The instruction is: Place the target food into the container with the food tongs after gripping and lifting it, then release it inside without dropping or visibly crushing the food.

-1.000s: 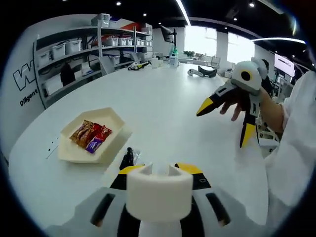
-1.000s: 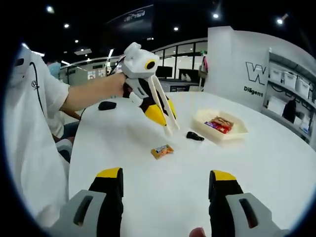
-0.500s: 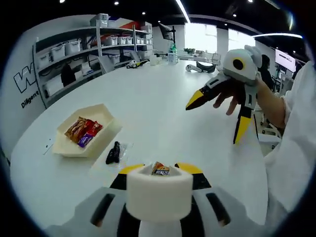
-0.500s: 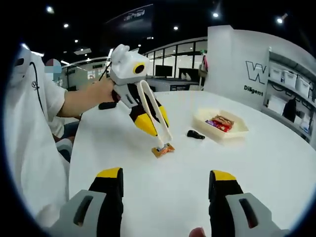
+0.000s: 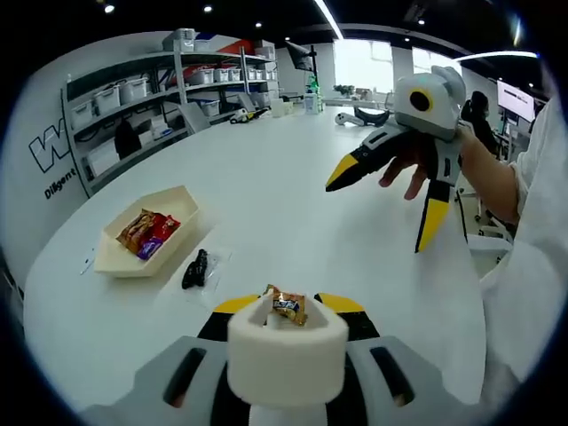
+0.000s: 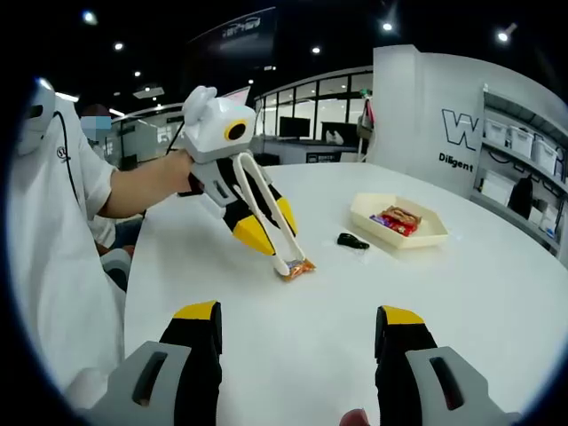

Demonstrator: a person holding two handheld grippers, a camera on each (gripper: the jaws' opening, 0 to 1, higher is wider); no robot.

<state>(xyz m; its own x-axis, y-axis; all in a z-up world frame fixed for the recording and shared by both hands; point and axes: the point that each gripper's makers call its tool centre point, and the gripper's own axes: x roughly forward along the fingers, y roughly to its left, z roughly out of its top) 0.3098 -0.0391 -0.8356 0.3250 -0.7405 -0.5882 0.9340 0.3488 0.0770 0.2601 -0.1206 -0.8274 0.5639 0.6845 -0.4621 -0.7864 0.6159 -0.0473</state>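
White, broad and curved, the worktop [image 5: 293,204] runs back toward storage shelves [image 5: 151,98] in the left gripper view. Low in this view, a white block on the left claw hides most of the food tongs; just above it, the tong tips pinch a small orange-wrapped snack [image 5: 286,304]. The cream container [image 5: 146,241], already holding a few wrapped snacks, lies ahead and to the left of the held snack, its long axis running away up the view. A small black object [image 5: 193,270] lies between the two, just beside the container. The right claw [image 5: 382,204] hovers off to the right with its yellow-tipped jaws spread and nothing in them.

From the right gripper view, the left claw [image 6: 259,222] slants down, pressing the white food tongs [image 6: 266,217] together on the snack [image 6: 297,267] at the worktop surface; whether the snack has lifted clear cannot be told. The container [image 6: 398,222] sits to the right of the snack, well apart from it, so the left claw is the nearer one. The right claw's own jaws stand wide apart at the bottom.
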